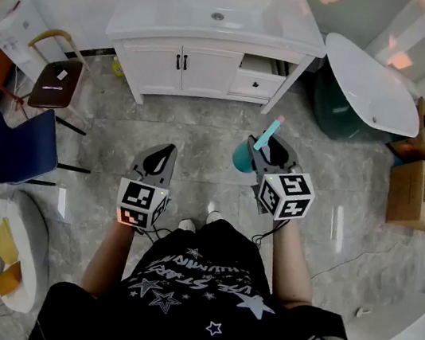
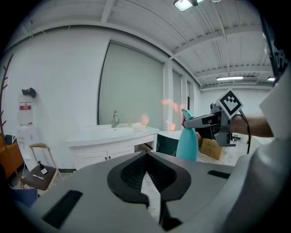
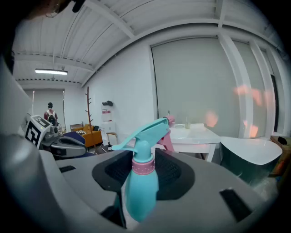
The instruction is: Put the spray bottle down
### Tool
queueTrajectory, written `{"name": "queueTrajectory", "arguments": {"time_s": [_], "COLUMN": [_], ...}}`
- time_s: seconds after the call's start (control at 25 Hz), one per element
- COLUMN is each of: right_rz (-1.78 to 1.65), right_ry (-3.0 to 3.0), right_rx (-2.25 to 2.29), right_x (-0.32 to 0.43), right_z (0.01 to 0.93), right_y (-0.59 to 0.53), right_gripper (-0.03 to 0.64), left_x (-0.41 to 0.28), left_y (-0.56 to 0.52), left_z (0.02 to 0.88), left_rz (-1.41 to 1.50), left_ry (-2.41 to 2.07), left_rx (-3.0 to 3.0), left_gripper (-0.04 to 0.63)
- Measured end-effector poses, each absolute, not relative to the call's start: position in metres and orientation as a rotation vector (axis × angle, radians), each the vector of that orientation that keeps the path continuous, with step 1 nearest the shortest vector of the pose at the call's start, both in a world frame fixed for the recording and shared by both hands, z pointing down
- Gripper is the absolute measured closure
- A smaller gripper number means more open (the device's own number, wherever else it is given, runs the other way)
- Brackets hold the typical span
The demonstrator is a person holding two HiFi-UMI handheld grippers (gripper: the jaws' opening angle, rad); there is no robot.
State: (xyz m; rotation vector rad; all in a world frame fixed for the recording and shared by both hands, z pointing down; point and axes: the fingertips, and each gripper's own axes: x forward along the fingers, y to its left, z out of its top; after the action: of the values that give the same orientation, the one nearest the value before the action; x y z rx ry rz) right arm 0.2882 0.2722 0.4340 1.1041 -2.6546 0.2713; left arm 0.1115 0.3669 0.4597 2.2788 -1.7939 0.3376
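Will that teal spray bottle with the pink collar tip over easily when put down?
Probably somewhat: the teal plastic spray bottle looks tall and narrow with a long trigger head, so likely top-heavy. Its smooth plastic may be slippery.

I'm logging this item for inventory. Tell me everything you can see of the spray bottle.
The spray bottle is teal, plastic by its look, with a pink collar at the neck, a teal spray head and a pink piece under the head's far end. It is held upright in the air, its body clamped in the right gripper, with the head pointing forward. Nothing else touches it. Its fill cannot be told.
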Motion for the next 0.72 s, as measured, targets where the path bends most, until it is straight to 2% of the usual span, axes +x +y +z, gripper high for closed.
{"name": "queueTrajectory", "arguments": {"time_s": [0.72], "right_rz": [0.306], "right_ry": [-2.679], "right_rx": [1.107], "right_x": [0.281], "right_z": [0.439], "right_y": [0.274], "right_gripper": [0.456], "left_x": [0.091], "left_y": [0.388], "left_z": [0.469], "left_rz": [0.366], "left_ry": [-1.854], "left_rx": [2.212], "left_gripper": [0.58]}}
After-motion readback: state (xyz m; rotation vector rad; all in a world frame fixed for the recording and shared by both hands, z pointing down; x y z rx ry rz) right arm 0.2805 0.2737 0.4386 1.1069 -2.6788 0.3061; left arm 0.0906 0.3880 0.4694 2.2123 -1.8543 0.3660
